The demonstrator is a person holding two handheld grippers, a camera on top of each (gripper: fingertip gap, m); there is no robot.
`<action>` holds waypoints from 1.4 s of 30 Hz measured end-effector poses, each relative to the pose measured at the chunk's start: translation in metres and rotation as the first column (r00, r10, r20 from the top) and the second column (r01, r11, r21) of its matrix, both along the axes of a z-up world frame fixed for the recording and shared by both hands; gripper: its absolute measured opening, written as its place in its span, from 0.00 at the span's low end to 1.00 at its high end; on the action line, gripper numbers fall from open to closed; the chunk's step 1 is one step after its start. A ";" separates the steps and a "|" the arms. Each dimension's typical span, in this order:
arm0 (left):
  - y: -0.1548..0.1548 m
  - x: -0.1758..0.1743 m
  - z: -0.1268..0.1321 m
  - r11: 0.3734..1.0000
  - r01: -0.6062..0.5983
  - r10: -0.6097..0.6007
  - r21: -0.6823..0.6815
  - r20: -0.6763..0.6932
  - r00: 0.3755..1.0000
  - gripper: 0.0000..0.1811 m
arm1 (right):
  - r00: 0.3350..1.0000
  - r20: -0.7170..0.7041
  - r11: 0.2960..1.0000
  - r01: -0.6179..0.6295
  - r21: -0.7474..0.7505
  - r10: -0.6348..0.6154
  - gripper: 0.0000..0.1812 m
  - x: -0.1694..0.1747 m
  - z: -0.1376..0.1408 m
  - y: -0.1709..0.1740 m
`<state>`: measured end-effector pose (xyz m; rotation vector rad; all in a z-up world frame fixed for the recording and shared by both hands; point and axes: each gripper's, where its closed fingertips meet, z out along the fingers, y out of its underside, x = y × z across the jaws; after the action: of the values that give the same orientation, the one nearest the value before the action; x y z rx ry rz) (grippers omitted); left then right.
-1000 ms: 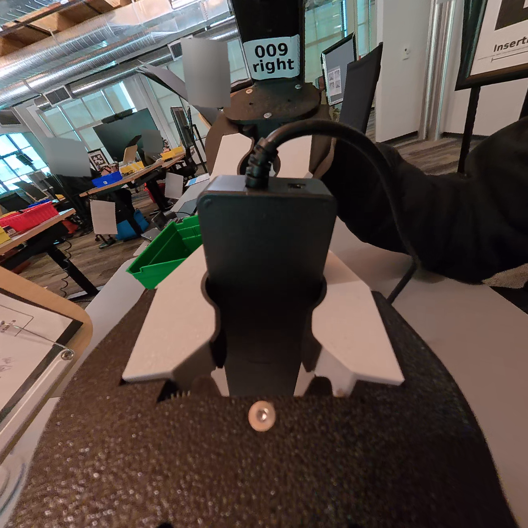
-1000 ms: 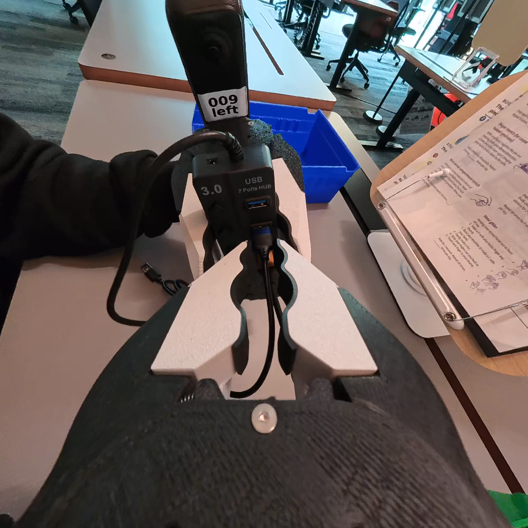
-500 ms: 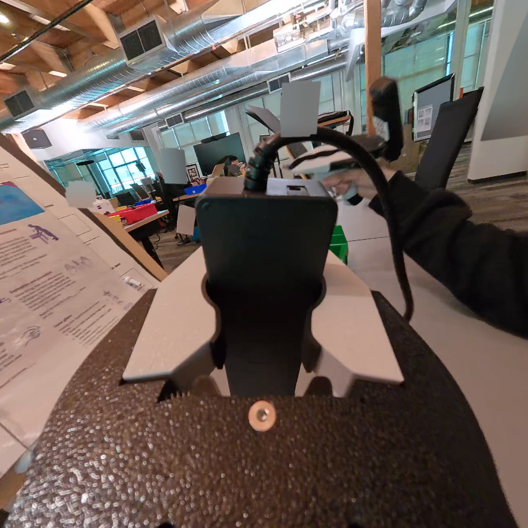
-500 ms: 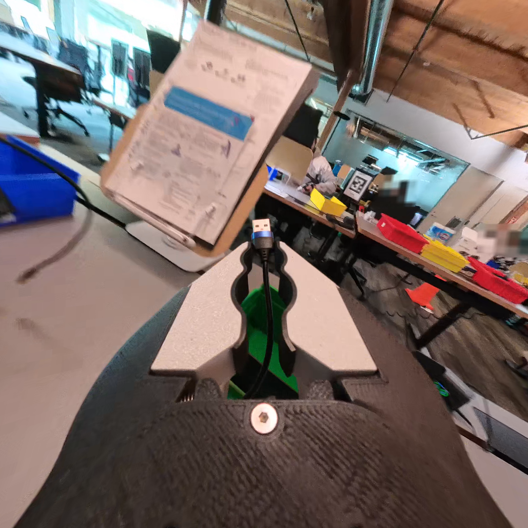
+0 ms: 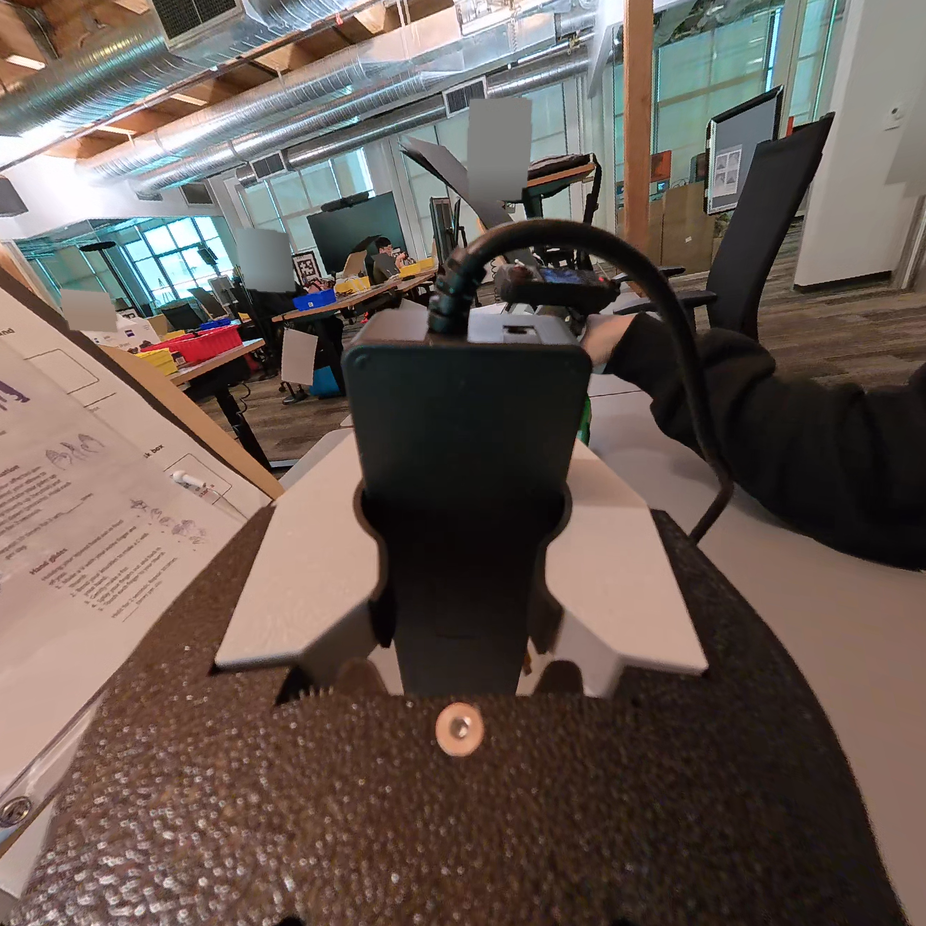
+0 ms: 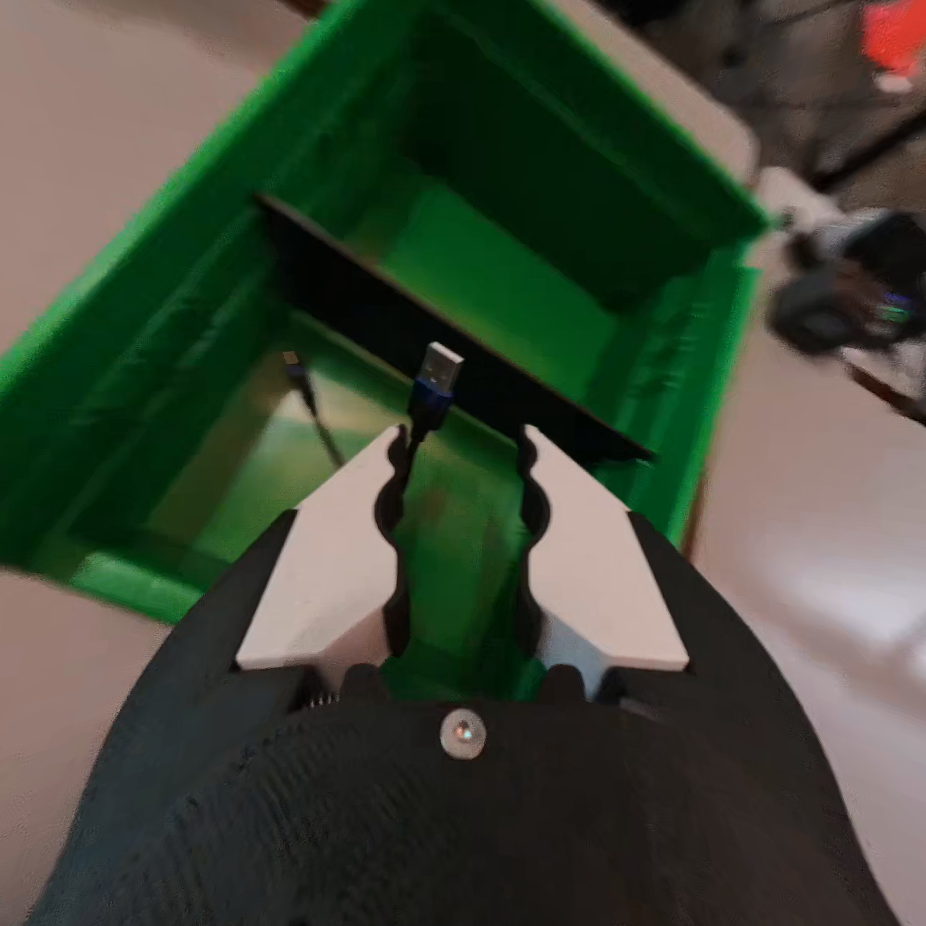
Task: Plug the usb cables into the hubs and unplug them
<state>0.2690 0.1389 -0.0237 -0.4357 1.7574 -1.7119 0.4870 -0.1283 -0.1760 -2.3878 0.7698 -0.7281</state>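
In the left wrist view my left gripper (image 5: 463, 496) is shut on a black USB hub (image 5: 466, 416), held upright with its back to the camera. The hub's thick black cable (image 5: 651, 280) arches off to the right. In the right wrist view my right gripper (image 6: 461, 433) is open above a green bin (image 6: 125, 351). A USB cable plug (image 6: 436, 371) with a blue collar leans by the left fingertip, with the jaws standing well apart around it. My right gripper also shows far off in the left wrist view (image 5: 551, 290), behind the hub.
A black divider (image 6: 451, 325) splits the green bin; another thin cable (image 6: 305, 386) lies in the near compartment. An instruction sheet on a stand (image 5: 75, 501) is close at left. A person's black sleeve (image 5: 801, 451) rests on the white table (image 5: 801, 626).
My right gripper pulled the plug out of the hub, swung over to the green bin and opened. My left gripper kept hold of the hub and turned a little.
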 end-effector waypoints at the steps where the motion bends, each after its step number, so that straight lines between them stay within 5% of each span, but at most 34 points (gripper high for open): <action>1: 0.000 0.000 0.000 1.000 -0.001 0.001 -0.001 0.000 1.000 0.34 | 0.998 0.054 0.999 0.045 -0.006 -0.044 0.28 0.005 0.010 -0.006; 4: 0.000 0.002 -0.001 1.000 -0.002 0.002 -0.010 -0.006 1.000 0.34 | 0.985 0.172 0.990 -0.034 0.140 0.009 0.33 -0.002 0.053 0.021; 6: -0.002 0.002 -0.001 1.000 0.010 -0.010 -0.016 0.001 1.000 0.34 | 0.955 0.239 0.926 -0.243 0.288 0.176 0.32 -0.029 0.089 0.069; 9: -0.008 -0.003 0.001 0.999 0.049 -0.048 -0.020 0.019 0.999 0.34 | 0.758 0.380 0.638 -0.652 0.410 0.531 0.30 -0.110 0.136 0.154; 11: -0.013 -0.007 0.001 0.996 0.083 -0.083 -0.012 0.028 0.996 0.34 | 0.592 0.440 0.422 -0.799 0.428 0.675 0.28 -0.165 0.149 0.200; 13: -0.020 -0.013 0.001 0.992 0.126 -0.126 0.004 0.038 0.991 0.34 | 0.488 0.422 0.307 -0.851 0.426 0.764 0.28 -0.201 0.144 0.234; 20: -0.036 -0.023 -0.006 0.978 0.200 -0.203 0.066 0.045 0.978 0.34 | 0.386 0.405 0.169 -0.863 0.476 0.829 0.19 -0.238 0.134 0.268; 27: -0.039 -0.019 -0.008 0.980 0.188 -0.192 0.070 0.048 0.980 0.34 | 0.380 0.384 0.149 -0.846 0.512 0.842 0.09 -0.243 0.133 0.273; 42: -0.047 -0.020 -0.015 0.973 0.209 -0.208 0.094 -0.029 0.978 0.34 | 0.375 0.354 0.251 -0.903 0.350 0.857 0.08 -0.244 0.132 0.263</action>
<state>0.2495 0.0915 -0.0383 -0.2323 1.9481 -1.7599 0.2429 0.1345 -0.0438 -1.8055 -0.4894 -0.0806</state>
